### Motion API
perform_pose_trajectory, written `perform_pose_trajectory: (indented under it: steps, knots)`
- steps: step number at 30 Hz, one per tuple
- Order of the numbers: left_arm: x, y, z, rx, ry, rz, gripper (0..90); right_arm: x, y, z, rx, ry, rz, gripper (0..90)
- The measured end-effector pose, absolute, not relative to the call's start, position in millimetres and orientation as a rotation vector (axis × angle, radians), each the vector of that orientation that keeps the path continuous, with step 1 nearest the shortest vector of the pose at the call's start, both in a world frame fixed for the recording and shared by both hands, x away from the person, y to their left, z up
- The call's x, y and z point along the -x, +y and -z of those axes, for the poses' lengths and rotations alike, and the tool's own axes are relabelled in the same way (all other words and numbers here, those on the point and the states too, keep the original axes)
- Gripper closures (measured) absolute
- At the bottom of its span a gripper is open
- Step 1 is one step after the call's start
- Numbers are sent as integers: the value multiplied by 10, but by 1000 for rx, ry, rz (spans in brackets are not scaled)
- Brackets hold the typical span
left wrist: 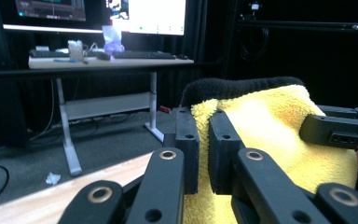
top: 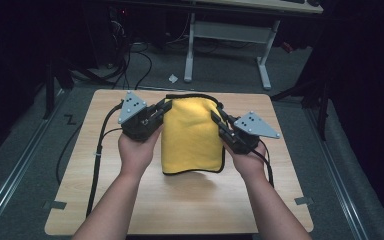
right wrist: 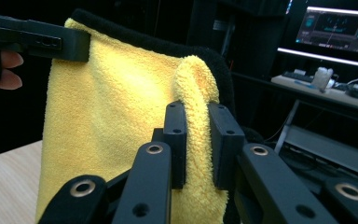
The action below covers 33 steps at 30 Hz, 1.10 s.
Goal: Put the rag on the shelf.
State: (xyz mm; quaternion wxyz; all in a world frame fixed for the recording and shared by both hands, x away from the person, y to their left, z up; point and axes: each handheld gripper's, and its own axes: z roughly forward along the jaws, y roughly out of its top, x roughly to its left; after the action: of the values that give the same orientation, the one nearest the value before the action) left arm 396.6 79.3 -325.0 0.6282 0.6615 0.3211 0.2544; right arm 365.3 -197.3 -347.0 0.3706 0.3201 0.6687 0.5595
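A yellow fleece towel [top: 190,135] with a black edge hangs above the wooden table [top: 180,210], held up by its two top corners. My left gripper [top: 164,107] is shut on the towel's top left corner, and my right gripper [top: 217,116] is shut on the top right corner. In the left gripper view the yellow towel [left wrist: 270,135] runs between my left gripper's [left wrist: 204,154] pads, with the other gripper's jaw at the right. In the right gripper view a fold of the towel [right wrist: 121,121] is pinched in my right gripper [right wrist: 197,144]. The towel's lower edge hangs just above the table.
A desk frame [top: 227,45] stands on the floor beyond the table. In the left gripper view that desk [left wrist: 107,63] carries a keyboard and monitors. Cables trail off the table's left side. Bare wood [top: 180,210] lies in front of the towel.
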Motion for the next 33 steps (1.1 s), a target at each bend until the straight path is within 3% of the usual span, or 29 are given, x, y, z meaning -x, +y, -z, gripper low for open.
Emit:
perform_pose_trajectory:
  steps: [16,33]
  knots:
    - [-4082,666,3061,-1537,680,-647,845,-3715,-2058,3266,-819,1671,-1423,797]
    - [-4794,672,3030,-1547,764,-621,845,-4335,-1983,3242,-875,1682,-1392,797]
